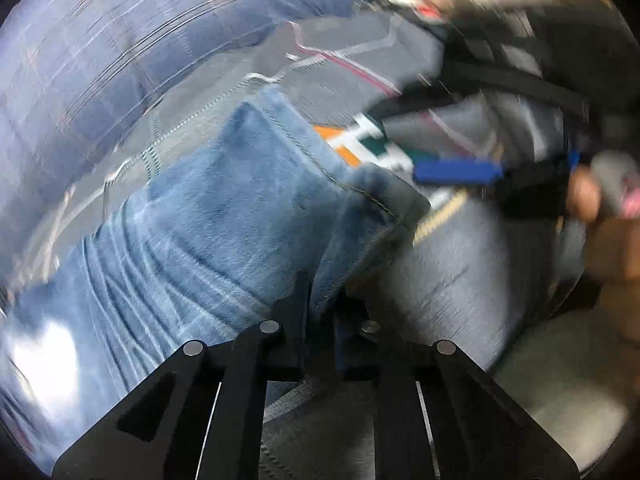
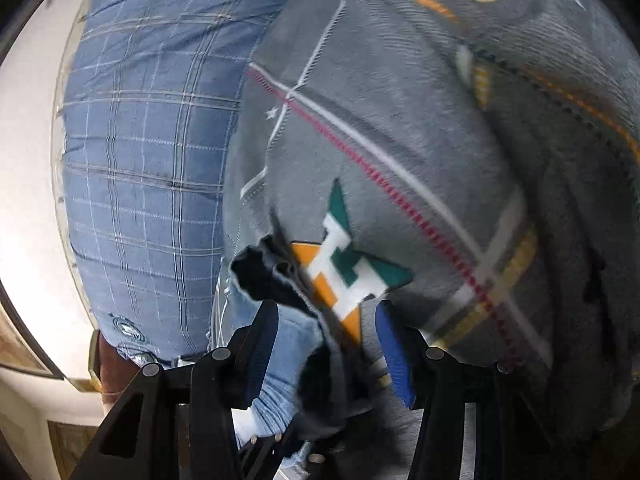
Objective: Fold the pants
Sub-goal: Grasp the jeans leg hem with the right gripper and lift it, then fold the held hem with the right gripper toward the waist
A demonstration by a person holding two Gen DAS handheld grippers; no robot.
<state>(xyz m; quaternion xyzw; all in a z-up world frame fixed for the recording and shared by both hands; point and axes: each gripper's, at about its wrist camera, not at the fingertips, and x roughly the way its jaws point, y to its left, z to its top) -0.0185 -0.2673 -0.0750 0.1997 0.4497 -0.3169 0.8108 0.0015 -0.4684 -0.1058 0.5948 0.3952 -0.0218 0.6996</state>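
Left gripper point(image 1: 320, 304) jaws clenched on jeans point(image 1: 224, 216); right gripper point(image 2: 328, 320) jaws released, astride denim edge, in right view only.

Light blue washed denim is being shown by the pants point(image 1: 240, 216); white-lined blue checks by the pillow point(image 2: 148, 152); grey with red, yellow stripes by the blanket point(image 2: 400, 100).
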